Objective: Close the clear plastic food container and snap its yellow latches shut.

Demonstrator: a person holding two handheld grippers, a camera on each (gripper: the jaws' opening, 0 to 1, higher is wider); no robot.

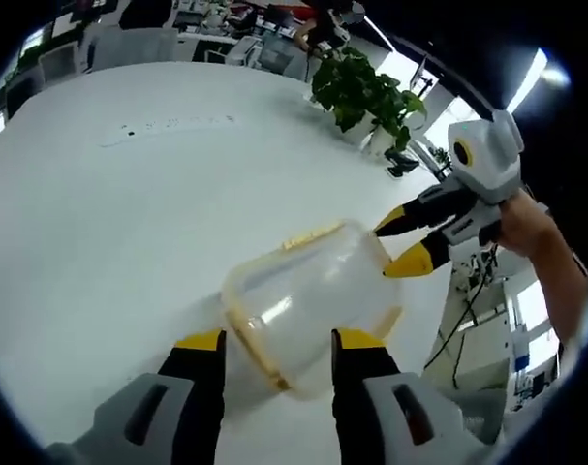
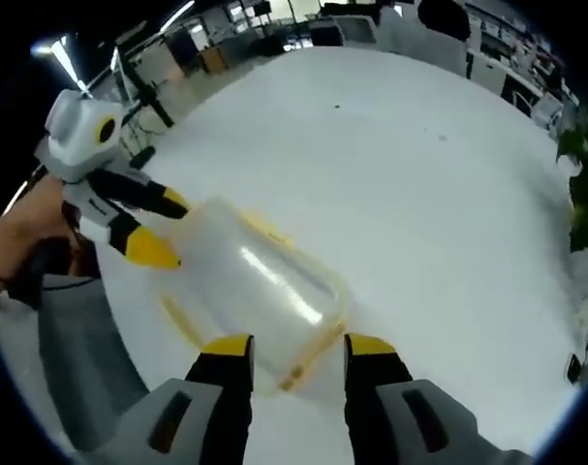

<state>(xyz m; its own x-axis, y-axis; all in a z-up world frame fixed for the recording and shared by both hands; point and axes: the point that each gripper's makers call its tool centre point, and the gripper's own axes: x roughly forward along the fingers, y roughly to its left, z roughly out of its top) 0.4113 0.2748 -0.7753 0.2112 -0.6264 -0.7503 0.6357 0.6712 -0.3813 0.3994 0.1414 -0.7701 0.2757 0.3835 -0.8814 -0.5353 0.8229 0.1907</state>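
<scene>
1. The clear container lies on the white table, between both grippers, yellow latches along its rim.
2. Left gripper spread wide, straddling one end, holding nothing.
3. Right gripper likewise wide at the opposite end.
4. Best bet, I'd say: brace one end, press the lid flat, then pinch each latch.
5. Potted plant sits well apart; nothing obstructs.
</scene>
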